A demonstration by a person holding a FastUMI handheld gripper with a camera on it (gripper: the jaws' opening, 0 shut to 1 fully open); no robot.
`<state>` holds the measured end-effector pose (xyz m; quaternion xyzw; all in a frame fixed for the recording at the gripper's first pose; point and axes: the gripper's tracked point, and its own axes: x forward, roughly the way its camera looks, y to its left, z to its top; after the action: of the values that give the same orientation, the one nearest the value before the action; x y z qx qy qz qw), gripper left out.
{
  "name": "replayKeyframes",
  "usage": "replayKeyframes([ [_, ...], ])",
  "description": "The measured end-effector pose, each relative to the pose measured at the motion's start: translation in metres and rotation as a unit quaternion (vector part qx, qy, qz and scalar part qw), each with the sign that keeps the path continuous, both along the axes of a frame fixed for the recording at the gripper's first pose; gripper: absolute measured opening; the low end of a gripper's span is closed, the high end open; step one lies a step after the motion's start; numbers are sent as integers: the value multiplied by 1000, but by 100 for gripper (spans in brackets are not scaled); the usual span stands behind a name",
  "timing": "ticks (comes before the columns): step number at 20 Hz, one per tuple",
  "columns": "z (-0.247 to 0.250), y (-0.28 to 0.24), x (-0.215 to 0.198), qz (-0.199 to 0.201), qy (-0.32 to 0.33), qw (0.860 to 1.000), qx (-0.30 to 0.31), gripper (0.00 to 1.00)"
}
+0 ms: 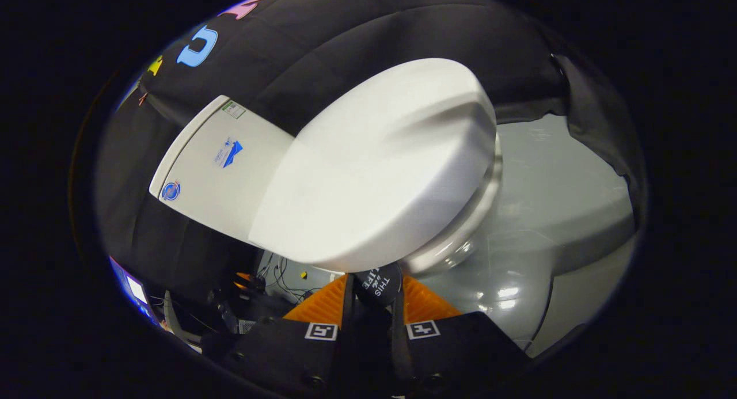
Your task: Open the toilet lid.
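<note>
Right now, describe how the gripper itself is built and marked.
The gripper has two ribbed fingers that taper forward. Each finger's dark mount carries a square black-and-white tag. A round black pad with white lettering sits between the fingers.

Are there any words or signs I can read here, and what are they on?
"THIS" and "LIFE": on the black round tab pinched in the claw, just under the toilet lid.
Stickers on the tank: too small to read.
Square markers on the claw: patterns, no words.
</note>
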<state>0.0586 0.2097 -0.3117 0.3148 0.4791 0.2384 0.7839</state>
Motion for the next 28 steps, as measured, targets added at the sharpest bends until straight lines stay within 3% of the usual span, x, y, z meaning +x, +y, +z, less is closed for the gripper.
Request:
replayKeyframes([
  [10,4,1,0,14,-28,999,-8,29],
  [11,5,-6,9,-1,-12,1000,7,29],
  [12,7,1,-2,-11,-1,1000,21,7],
  [14,6,4,-3,-13,0,999,38,6],
  [28,76,1,9,41,-121,991,-50,6],
])
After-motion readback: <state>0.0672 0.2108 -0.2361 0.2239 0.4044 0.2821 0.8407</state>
